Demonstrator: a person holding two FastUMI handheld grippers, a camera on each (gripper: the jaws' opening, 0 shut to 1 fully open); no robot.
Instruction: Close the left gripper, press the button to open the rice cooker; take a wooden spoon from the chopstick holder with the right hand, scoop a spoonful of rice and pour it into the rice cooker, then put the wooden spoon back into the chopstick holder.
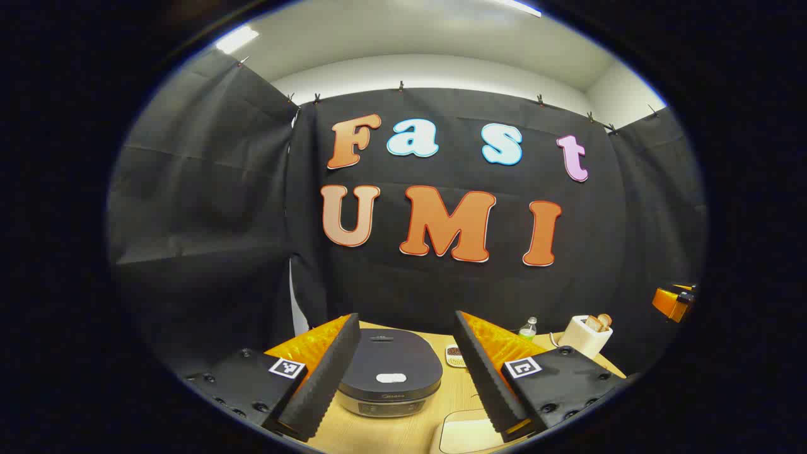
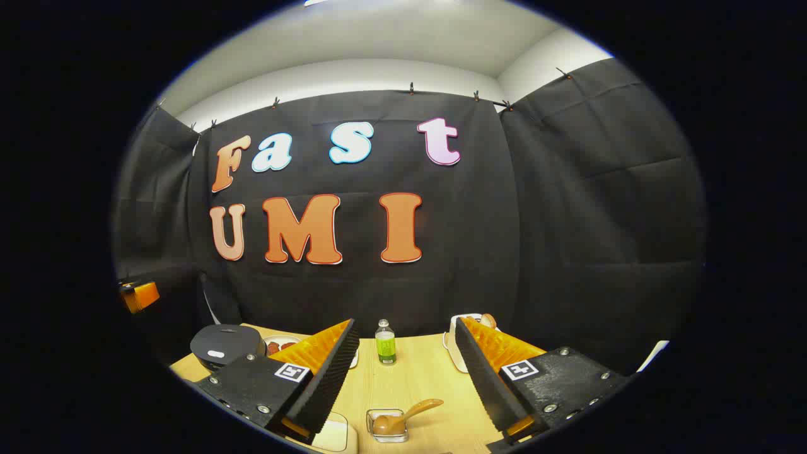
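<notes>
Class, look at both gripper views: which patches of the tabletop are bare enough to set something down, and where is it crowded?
Free: the wood between the green bottle and the small clear holder with the wooden spoon; also the strip right of the rice cooker. Crowded: the back edge, where a small dish, the bottle and the toaster line up.

Left hand-held gripper (image 1: 406, 372) fingers spread wide; right hand-held gripper (image 2: 403, 372) likewise, both level.

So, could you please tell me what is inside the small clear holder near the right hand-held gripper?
A wooden spoon lies in the holder, its bowl inside and its handle sticking out over the rim to the right. Anything beneath the bowl is covered.
</notes>
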